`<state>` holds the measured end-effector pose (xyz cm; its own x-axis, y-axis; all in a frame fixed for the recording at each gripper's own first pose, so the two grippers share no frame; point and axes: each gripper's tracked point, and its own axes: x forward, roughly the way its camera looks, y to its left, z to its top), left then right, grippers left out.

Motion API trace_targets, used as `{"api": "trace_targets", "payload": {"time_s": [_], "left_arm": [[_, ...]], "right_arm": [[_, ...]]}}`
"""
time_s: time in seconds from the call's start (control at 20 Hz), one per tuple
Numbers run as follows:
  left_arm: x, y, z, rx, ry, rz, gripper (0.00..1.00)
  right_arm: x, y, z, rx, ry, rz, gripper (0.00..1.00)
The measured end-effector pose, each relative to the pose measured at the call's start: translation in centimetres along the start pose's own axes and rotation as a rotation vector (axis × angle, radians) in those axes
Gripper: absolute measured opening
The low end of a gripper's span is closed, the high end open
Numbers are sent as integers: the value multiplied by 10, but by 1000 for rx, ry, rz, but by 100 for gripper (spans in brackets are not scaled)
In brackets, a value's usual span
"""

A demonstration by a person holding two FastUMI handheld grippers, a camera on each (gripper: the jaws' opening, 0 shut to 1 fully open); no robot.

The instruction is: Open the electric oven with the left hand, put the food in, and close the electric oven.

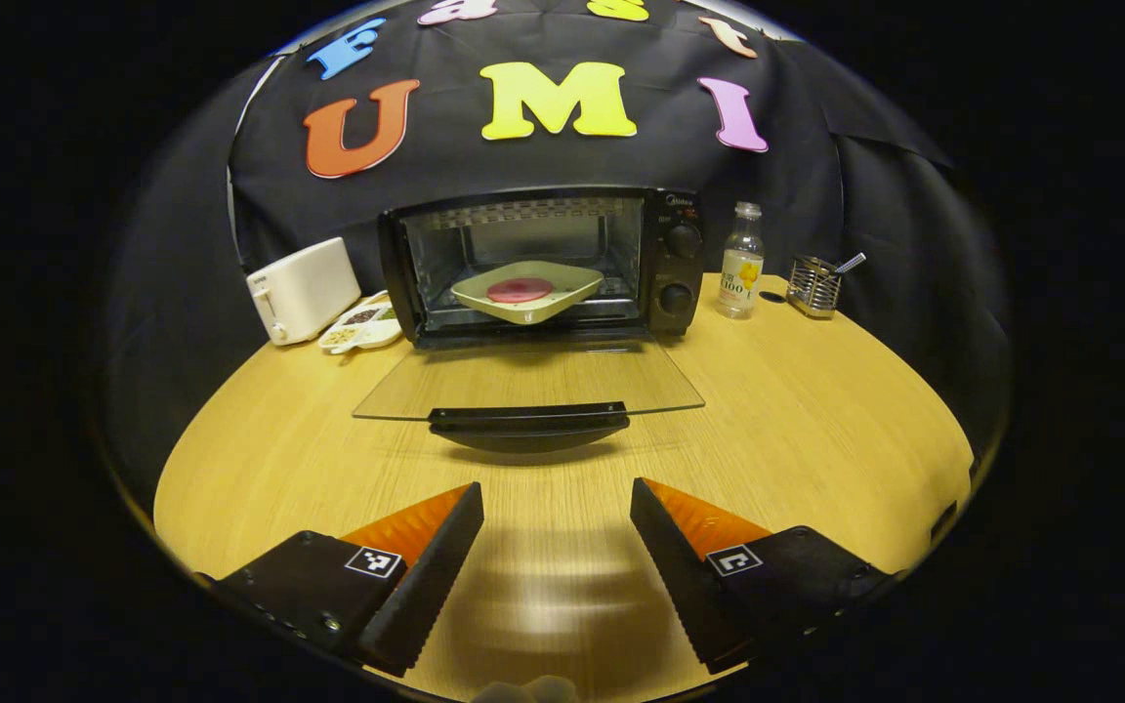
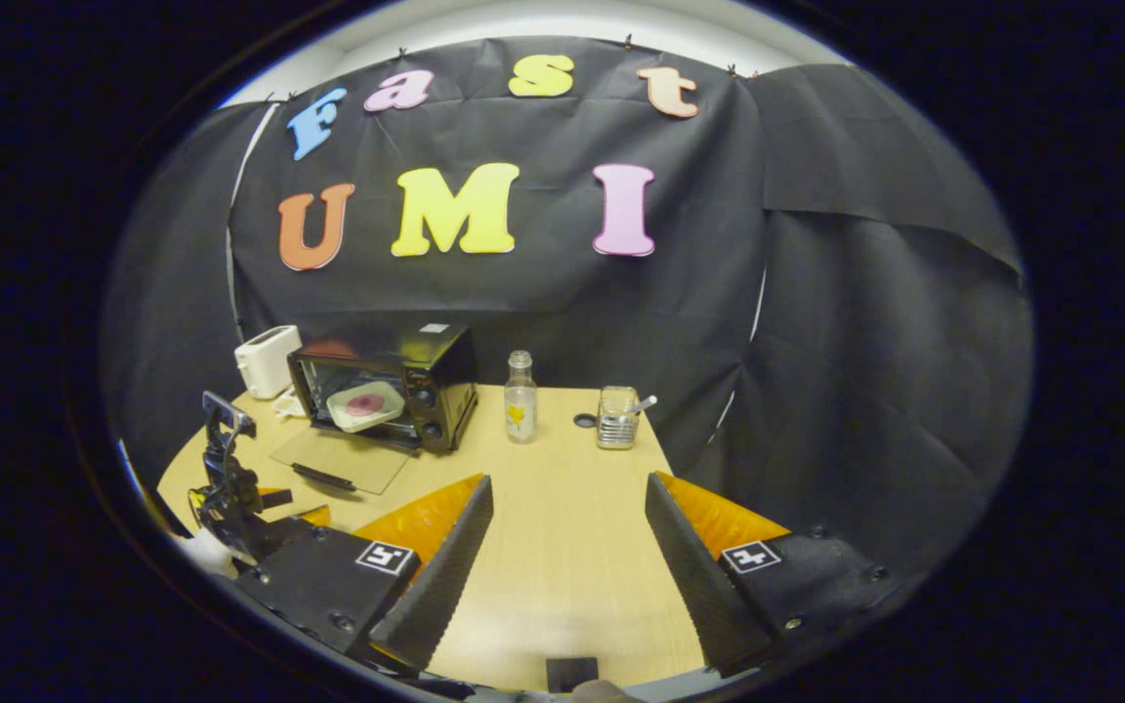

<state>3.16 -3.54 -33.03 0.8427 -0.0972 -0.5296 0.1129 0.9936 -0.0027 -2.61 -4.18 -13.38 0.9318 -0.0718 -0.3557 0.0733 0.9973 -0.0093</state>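
oven open, food inside

left hand-held gripper (image 1: pixel 557 508): fingers spread, empty, over the bench (image 1: pixel 816 420), facing the oven. right hand-held gripper (image 2: pixel 568 498): fingers spread, empty, farther back. electric oven (image 1: pixel 543 262): black, two knobs at right, glass door (image 1: pixel 528 383) folded down flat with dark handle at front. food (image 1: pixel 520 289): reddish disc on a pale square plate (image 1: pixel 527 291), resting tilted inside the cavity.

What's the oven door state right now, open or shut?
Open. The glass door lies flat on the table in front of the oven, handle toward the camera, and the plate of food sits inside.
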Motion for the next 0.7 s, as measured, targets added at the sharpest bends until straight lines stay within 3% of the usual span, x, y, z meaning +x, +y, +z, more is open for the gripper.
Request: {"api": "trace_targets", "payload": {"time_s": [0.3,0.7], "left_arm": [[41,8,-1,26,14,-1,98],[43,12,12,-24,24,18,97]], "right_arm": [[1,20,0,31,33,-55,100],[-1,19,-3,34,45,-84,100]]}}
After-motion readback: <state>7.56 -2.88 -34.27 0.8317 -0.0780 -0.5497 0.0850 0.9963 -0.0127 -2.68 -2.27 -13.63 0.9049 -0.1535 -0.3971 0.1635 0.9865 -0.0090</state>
